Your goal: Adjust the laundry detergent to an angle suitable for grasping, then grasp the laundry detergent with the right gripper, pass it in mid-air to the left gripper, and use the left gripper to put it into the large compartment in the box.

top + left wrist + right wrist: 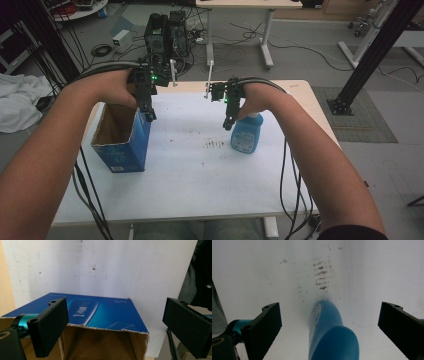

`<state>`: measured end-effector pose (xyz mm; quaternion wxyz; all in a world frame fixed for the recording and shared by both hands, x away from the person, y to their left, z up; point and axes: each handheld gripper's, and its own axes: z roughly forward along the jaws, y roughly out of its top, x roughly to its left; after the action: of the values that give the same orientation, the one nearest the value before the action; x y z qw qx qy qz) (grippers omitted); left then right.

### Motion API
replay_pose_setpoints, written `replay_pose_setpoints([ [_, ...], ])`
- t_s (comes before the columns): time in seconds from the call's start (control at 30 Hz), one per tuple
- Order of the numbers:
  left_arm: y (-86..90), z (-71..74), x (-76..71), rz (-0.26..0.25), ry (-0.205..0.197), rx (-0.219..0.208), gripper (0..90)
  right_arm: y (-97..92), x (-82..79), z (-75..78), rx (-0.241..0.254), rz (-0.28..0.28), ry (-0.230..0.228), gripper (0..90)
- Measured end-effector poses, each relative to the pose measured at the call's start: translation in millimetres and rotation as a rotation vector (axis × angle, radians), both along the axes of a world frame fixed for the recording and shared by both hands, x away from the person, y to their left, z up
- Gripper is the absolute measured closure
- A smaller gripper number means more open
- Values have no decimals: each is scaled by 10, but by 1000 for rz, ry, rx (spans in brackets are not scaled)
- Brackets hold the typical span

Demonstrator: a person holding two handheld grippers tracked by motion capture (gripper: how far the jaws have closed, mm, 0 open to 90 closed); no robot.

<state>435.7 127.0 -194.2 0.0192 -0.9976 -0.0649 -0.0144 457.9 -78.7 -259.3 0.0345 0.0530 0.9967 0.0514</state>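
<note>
The bench (190, 185) is carrying two things on its white top, which is showing a patch of small dark smudges near the middle. The largest thing is the blue cardboard box (121, 137), standing upright at the left side with its torn top open and its brown inside showing. The left claw (150, 116) is hanging just over the box's right-hand top edge; in the left gripper view its two black jaws are standing spread wide, one to each side of the box (100, 312), with nothing pinched between them.

Smaller, at the right of the middle, the blue bottle (246, 135) is standing upright, well apart from the box. The right claw (228, 125) is pointing down just beside the bottle's left shoulder, and the hand behind it is covering the bottle's top. In the right gripper view the jaws are spread wide too, and the bottle (329, 332) is rising between them without either pad touching it.
</note>
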Motion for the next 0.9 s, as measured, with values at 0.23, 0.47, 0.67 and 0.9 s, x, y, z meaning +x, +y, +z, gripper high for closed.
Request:
replay_pose_setpoints([
  [0.23,22,-1,14,2,-1,-3,63,-13,17,3,0,-11,3,39],
  [0.47,53,13,25,6,-6,-15,63,-3,6,9,7,-16,11,39],
  [0.67,63,-3,42,8,3,2,63,-23,57,-8,9,3,-1,39],
  [0.9,53,7,37,2,5,-1,63,-25,42,25,26,-4,-1,39],
])
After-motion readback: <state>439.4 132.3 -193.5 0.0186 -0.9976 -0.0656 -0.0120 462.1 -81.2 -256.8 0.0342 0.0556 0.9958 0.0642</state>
